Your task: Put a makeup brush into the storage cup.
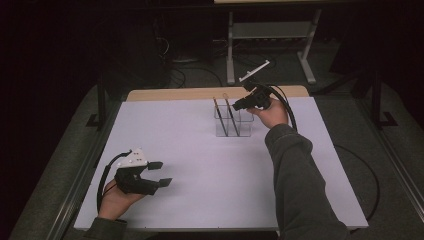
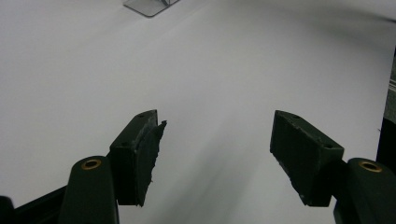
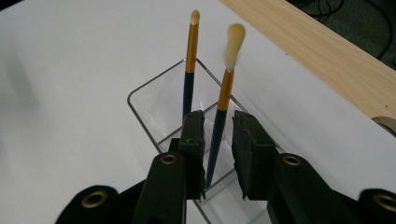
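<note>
— Brushes: where do they stand?
— Beyond wide bare white table sheet [image 1: 200,165], the clear plastic compartment holder [image 3: 154,107] near its far wooden edge [image 3: 327,60] holds two gold-and-blue makeup brushes [image 3: 223,93], leaning.
— Grippers?
— Right gripper [image 3: 218,149] jaws slightly parted around one handle, no pinch visible; left gripper [image 2: 215,154] spread wide, empty.

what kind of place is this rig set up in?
Probably a lab or recording workspace, not a home: a white-topped table lit in a dark room, cables trailing over the floor, and a bare metal stand behind.
</note>
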{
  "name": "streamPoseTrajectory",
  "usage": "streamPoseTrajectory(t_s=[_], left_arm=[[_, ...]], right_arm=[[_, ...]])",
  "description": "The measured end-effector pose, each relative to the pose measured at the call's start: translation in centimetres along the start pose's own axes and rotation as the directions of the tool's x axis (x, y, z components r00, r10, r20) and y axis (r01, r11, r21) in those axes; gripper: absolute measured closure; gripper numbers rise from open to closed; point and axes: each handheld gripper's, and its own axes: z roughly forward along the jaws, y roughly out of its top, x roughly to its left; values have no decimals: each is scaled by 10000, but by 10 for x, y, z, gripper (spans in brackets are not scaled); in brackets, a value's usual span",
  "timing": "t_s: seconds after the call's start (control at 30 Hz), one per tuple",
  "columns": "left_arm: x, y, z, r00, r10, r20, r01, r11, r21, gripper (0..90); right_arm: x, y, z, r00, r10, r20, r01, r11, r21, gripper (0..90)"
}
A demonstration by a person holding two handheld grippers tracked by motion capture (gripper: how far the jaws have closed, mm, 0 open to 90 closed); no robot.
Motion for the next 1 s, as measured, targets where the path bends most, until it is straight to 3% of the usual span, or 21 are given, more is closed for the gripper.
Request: streamPoseTrajectory(t_s=[0.4,0.57,0.67,0.77,1.0], left_arm=[[0,-1,2,9999,-132,42,131,9999,49,322],[0,-1,3,9996,-237,118,238,9997,-43,318],[1,-1,3,9999,-106,119,105,9999,71,314],[2,-1,3,9998,-127,122,127,9999,67,311],[2,-1,2,9998,-204,53,204,9998,-48,304]], right_arm=[[4,-13,-9,9995,178,-250,-186,9994,-305,662],[6,-16,-14,9997,164,-157,-174,9978,-646,601],[6,-20,-16,9998,106,-183,-120,9970,-766,574],[7,-24,-19,9992,316,-262,-335,9964,-776,551],[8,-35,-27,9993,281,-230,-306,9931,-1130,524]])
